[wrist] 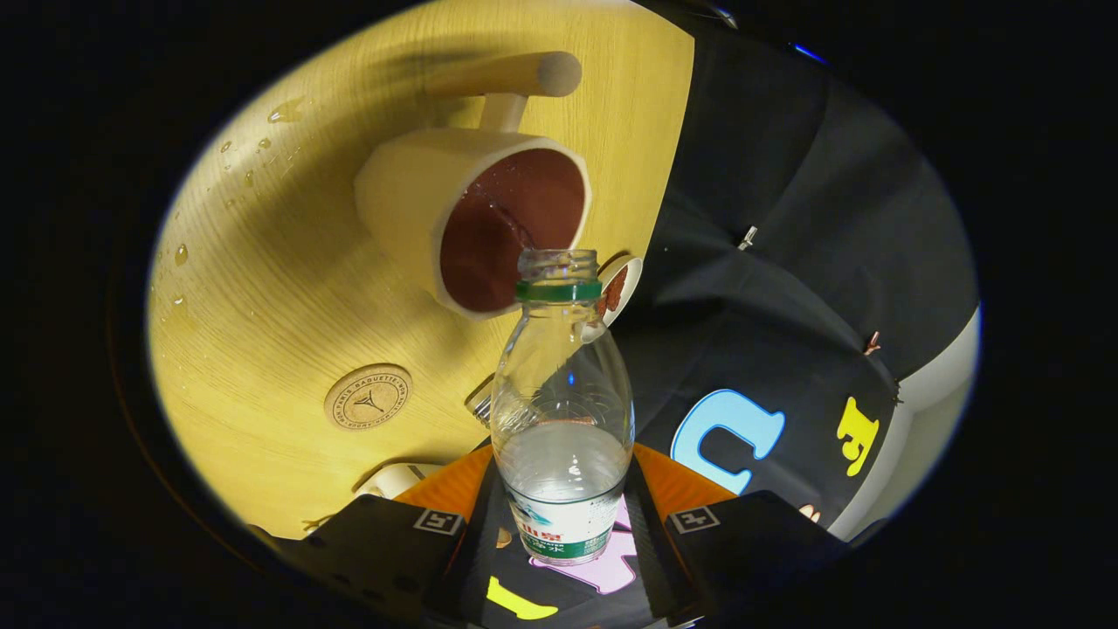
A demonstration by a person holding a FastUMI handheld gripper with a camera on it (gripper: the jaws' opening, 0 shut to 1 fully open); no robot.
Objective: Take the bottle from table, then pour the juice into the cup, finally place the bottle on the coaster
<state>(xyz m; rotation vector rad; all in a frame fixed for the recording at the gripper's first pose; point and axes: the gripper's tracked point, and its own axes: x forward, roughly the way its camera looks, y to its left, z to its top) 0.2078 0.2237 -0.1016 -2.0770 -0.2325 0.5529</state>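
A clear plastic bottle [562, 411] with a green neck ring and no cap sits between my fingers, and my gripper [563, 528] is shut on its labelled lower part. Clear liquid fills about the lower third of it. The whole scene appears rolled, so the bottle is tipped relative to the table. Its open mouth lies right at the rim of a cream cup [472, 218] with a brown inside and a wooden handle. A thin glint of liquid shows inside the cup. A round cork coaster [368, 397] lies on the wooden table [288, 288], beside the bottle and nearer my fingers than the cup.
Water drops [181, 254] dot the table beyond the coaster. A small round white and brown object [618, 288] peeks out behind the bottle neck at the table's edge. A pale object [397, 479] and a metal piece [480, 404] lie close to my fingers. The booth's black cloth [786, 218] hangs past the table edge.
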